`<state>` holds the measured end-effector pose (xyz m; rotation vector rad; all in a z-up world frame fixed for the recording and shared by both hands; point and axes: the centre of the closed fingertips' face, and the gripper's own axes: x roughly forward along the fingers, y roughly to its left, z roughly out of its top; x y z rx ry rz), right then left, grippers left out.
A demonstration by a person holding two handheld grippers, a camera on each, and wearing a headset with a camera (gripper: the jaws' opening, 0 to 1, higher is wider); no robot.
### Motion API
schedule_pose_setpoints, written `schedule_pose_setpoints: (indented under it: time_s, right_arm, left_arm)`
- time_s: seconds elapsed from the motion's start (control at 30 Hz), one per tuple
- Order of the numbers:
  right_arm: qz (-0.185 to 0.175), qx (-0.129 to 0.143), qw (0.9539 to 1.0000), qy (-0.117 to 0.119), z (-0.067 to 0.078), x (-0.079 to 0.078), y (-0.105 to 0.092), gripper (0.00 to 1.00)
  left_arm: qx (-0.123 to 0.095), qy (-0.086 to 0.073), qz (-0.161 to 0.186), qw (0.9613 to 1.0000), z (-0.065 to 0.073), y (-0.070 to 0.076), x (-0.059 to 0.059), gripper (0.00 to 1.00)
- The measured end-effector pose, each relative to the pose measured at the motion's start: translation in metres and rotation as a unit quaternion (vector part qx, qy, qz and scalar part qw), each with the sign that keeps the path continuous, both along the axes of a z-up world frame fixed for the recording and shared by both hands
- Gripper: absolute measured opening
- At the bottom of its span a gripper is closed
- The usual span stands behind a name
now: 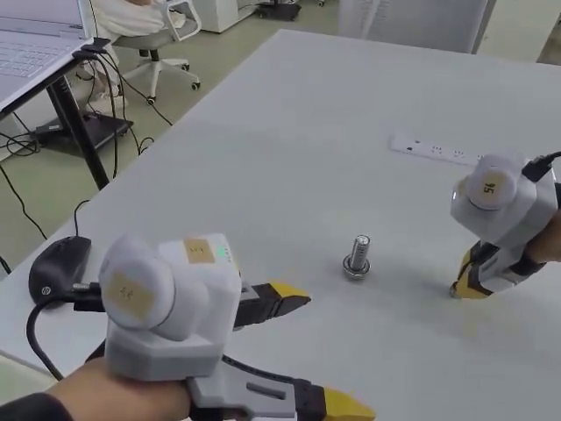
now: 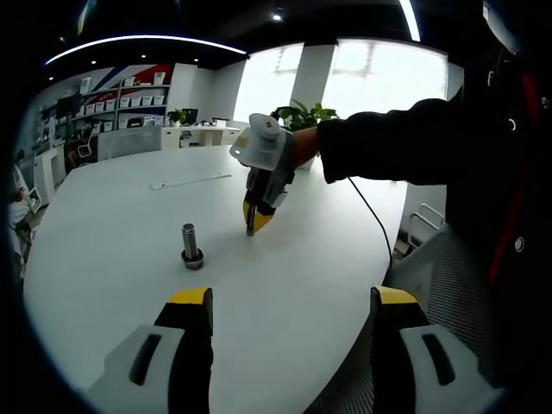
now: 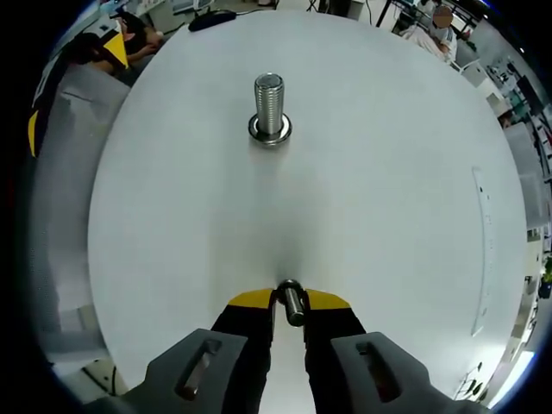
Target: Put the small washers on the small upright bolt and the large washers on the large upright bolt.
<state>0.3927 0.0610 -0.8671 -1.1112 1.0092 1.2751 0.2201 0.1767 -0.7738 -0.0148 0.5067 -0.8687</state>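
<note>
A large steel bolt [image 1: 358, 254] stands upright mid-table with a washer around its base; it also appears as the bolt [image 3: 270, 105] and the bolt [image 2: 190, 244]. My right gripper [image 1: 465, 287] points down at the table right of it, shut on a small dark metal bolt [image 3: 291, 304] that shows between its yellow tips. The right gripper [image 2: 252, 221] also appears in the left gripper view. My left gripper [image 1: 321, 352] hovers at the near left, open and holding nothing, its jaws [image 2: 291, 304] spread wide and aimed toward the bolt.
A white power strip [image 1: 434, 150] lies on the grey table [image 1: 289, 132] behind the right gripper. A black mouse [image 1: 56, 265] with its cable sits at the near left edge. Off the table to the left stand a laptop stand [image 1: 53, 70] and an office chair [image 1: 153, 39].
</note>
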Motion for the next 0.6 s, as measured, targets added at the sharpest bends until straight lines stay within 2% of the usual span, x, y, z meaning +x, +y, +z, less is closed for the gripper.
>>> schedule_pose_setpoints:
  time_s: [0.33,0.6]
  right_arm:
    - [-0.003,-0.001,1.0,-0.002,-0.0005,0.0017,-0.0008,0.15]
    - [-0.023,0.011,0.9997,0.005,-0.001,0.0017,-0.0009,0.22]
  left_arm:
    - [0.0,0.0,0.0,1.0,0.0,0.0009,0.0002,0.74]
    - [0.0,0.001,0.0,1.0,-0.0009,0.0005,0.0007,0.74]
